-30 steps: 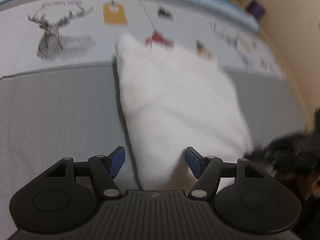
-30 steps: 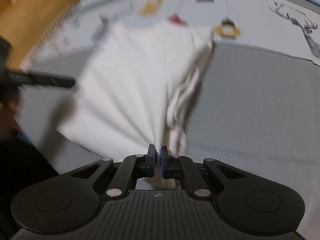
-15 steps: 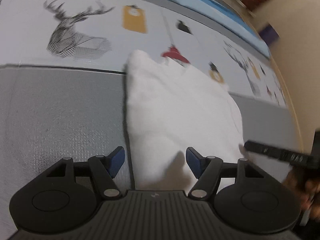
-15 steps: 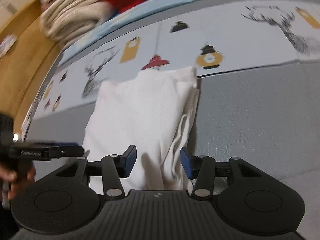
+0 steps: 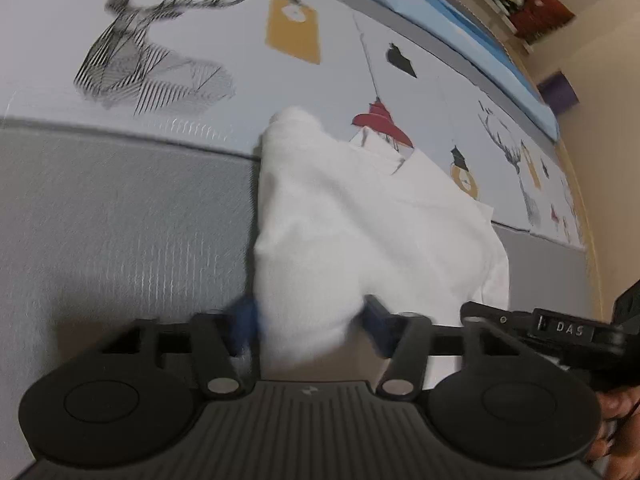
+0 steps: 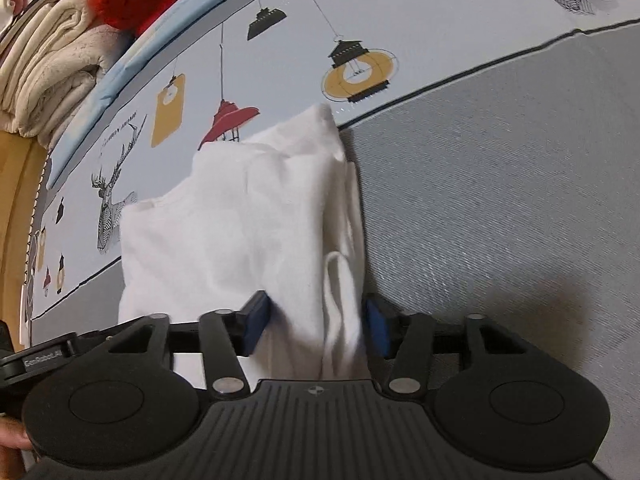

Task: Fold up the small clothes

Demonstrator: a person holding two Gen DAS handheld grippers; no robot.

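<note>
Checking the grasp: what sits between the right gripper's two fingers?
A bunched edge of the white garment lies between the closing right gripper's fingers, in the right wrist view.

Readable lettering

"DAS" stands on the right gripper (image 5: 560,330), right of the white garment (image 5: 360,232).

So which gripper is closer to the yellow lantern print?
Right. Right gripper, closing around the cloth's right edge, faces the lantern just past the cloth. Left gripper, closing around the left edge, has it off to its right.
</note>
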